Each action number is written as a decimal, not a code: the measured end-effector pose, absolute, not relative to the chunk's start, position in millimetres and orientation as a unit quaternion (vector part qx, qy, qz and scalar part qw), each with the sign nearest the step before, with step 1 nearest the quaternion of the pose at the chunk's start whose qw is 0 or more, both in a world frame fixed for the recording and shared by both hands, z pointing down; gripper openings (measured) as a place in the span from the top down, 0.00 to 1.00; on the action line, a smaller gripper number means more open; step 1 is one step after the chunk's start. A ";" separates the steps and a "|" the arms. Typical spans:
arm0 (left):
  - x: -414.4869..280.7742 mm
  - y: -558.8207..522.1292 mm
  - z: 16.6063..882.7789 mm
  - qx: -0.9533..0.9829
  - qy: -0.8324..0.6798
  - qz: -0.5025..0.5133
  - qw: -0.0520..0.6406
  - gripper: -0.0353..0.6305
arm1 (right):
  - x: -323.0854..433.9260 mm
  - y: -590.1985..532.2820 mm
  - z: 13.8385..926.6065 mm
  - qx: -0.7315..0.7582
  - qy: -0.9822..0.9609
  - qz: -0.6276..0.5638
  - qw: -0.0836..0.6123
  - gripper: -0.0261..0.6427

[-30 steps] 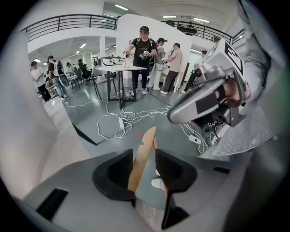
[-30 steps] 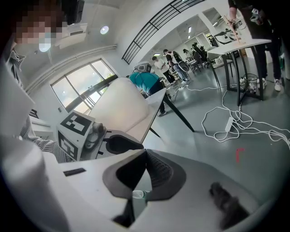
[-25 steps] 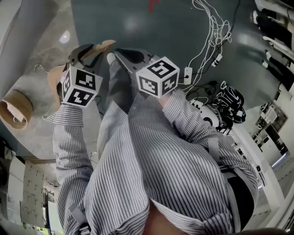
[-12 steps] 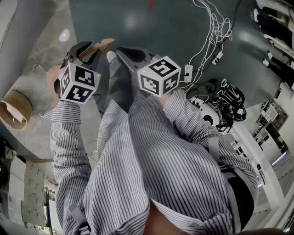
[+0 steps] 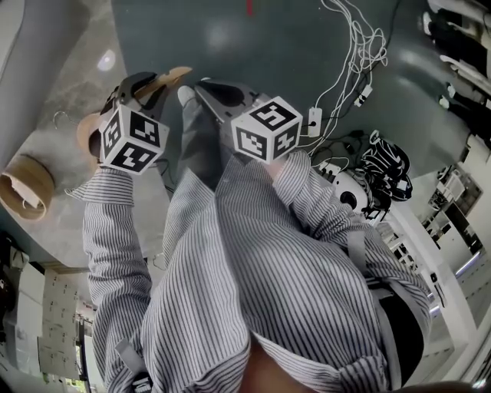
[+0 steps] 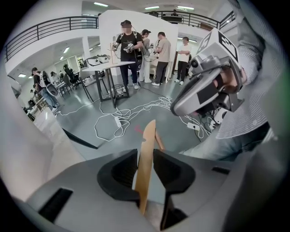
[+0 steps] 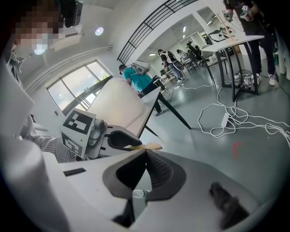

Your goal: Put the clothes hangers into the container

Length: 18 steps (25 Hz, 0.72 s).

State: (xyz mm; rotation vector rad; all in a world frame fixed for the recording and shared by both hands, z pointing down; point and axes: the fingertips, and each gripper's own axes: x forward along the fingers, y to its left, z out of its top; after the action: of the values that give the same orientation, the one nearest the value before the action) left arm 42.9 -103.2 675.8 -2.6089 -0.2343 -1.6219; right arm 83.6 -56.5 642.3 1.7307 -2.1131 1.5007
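Wood is what the left gripper (image 6: 145, 153) has between its fingers: a flat wooden hanger (image 6: 148, 136) stands edge-on in the gap, its pale tip sticking out past them toward the floor. Those fingers have just been closing, and both pads now look to sit against the hanger's faces, so I judge the grip made or all but made. The pick-up half of the job therefore seems secured, with the carry to the container still to come. The right gripper (image 7: 145, 151) hovers just beside the hanger's tip with its fingers pressed together on nothing. In the head view the hanger is held clear of the light, mottled worktop (image 5: 73, 73), and the round container (image 5: 23, 188) sits on that worktop near its edge at the person's left, well apart from the hanger. A wire hook shows inside it. Another hook (image 5: 60, 117) lies near the left gripper; whether it belongs to the held hanger I cannot tell. Beyond the worktop's edge lies a grey floor with a red mark (image 5: 249, 8), white cables (image 5: 360, 54) and a heap of black gear (image 5: 383, 173), and other people stand around a tall table (image 6: 108, 67) under a railed balcony.
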 end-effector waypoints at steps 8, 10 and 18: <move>45.3 -100.9 673.6 -0.841 -0.083 -0.532 0.049 0.80 | 86.2 -55.3 637.6 0.555 -0.682 0.477 0.012 0.94; 44.8 -101.6 673.1 -0.840 -0.081 -0.534 0.058 0.81 | 87.6 -54.7 637.0 0.556 -0.682 0.475 0.011 0.94; 43.6 -97.1 664.0 -0.846 -0.077 -0.525 0.049 0.81 | 91.6 -48.4 634.5 0.560 -0.683 0.469 0.013 0.94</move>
State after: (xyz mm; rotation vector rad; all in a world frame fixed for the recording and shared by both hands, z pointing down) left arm 43.6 -97.1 664.0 -2.5786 -0.2343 -1.6001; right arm 91.6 -48.4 634.5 1.7434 -2.1288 1.4615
